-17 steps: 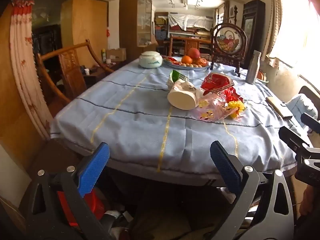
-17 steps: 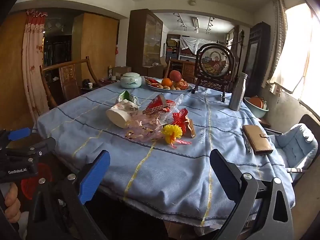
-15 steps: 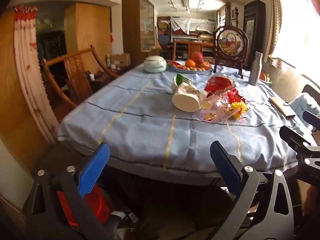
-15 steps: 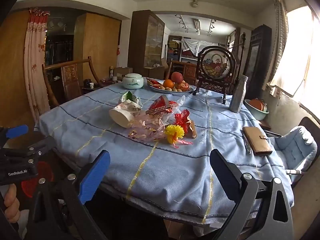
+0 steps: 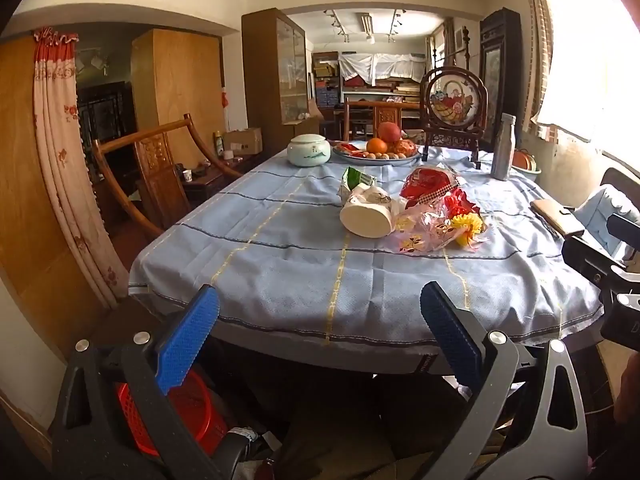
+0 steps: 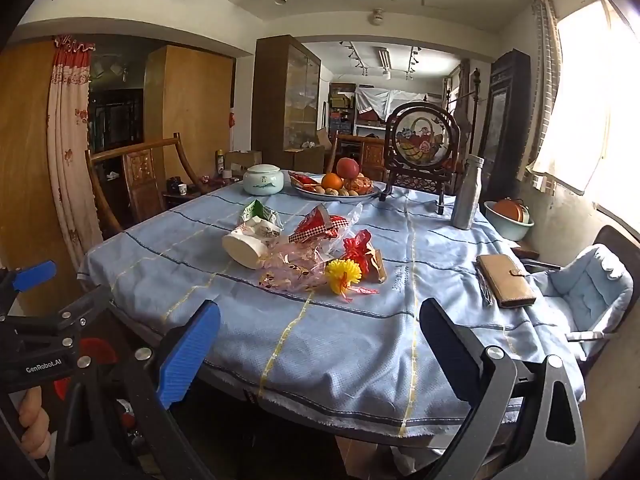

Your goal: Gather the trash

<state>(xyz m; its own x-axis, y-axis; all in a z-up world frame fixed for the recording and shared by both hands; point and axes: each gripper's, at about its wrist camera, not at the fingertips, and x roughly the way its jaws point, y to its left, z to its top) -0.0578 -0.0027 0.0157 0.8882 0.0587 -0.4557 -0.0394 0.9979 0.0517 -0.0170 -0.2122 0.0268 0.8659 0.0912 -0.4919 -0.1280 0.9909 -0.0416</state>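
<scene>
Left wrist view: both grippers wide open and empty, short of the table (image 5: 280,276).

The left gripper (image 5: 320,336) hangs at the table's near edge, blue pads (image 5: 186,344) spread far apart with nothing between them. The right gripper (image 6: 320,344) is likewise fully spread and holds nothing, also at the near edge. The trash pile (image 6: 304,252) lies mid-table on the blue cloth: a tipped white cup (image 6: 244,250), a green packet (image 6: 256,212) just behind it, a red wrapper (image 6: 320,224), clear printed plastic (image 6: 288,272) and a yellow flower (image 6: 344,274), all touching or overlapping. Behind the pile stand a lidded jar (image 6: 263,179), a fruit plate (image 6: 340,190) and a steel bottle (image 6: 467,192). A brown wallet (image 6: 506,280) lies to the pile's right. A red basket (image 5: 188,416), possibly a bin, sits under the table's near edge.
</scene>
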